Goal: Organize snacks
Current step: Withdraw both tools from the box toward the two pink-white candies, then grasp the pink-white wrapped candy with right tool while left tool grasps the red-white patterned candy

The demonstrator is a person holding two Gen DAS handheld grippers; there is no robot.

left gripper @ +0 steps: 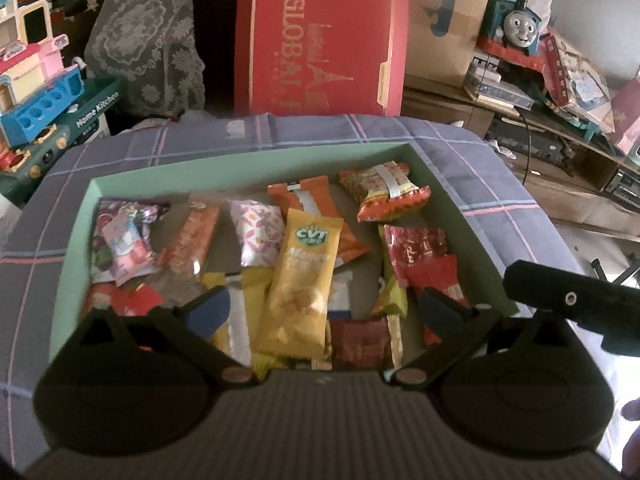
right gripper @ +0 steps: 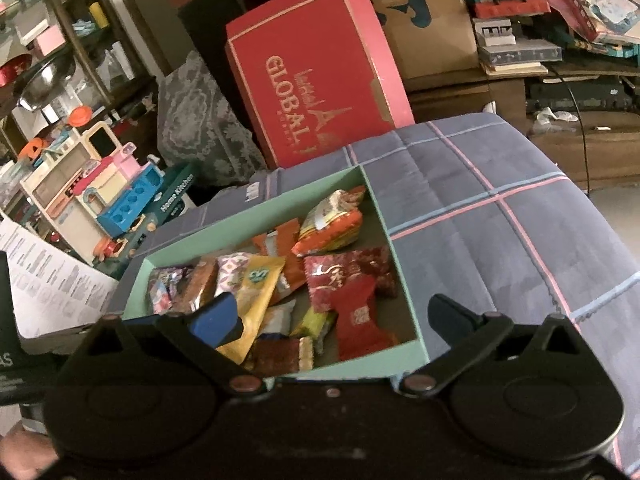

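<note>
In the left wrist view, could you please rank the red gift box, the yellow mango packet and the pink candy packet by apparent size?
1. red gift box
2. yellow mango packet, though nearness to the camera enlarges it
3. pink candy packet

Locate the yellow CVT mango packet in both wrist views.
Left wrist: yellow CVT packet at centre of the green box, lying lengthwise on other snacks.
Right wrist: same packet, left-centre of the box, partly behind a finger.
Shared landmark: red GLOBAL box behind the table.
</note>
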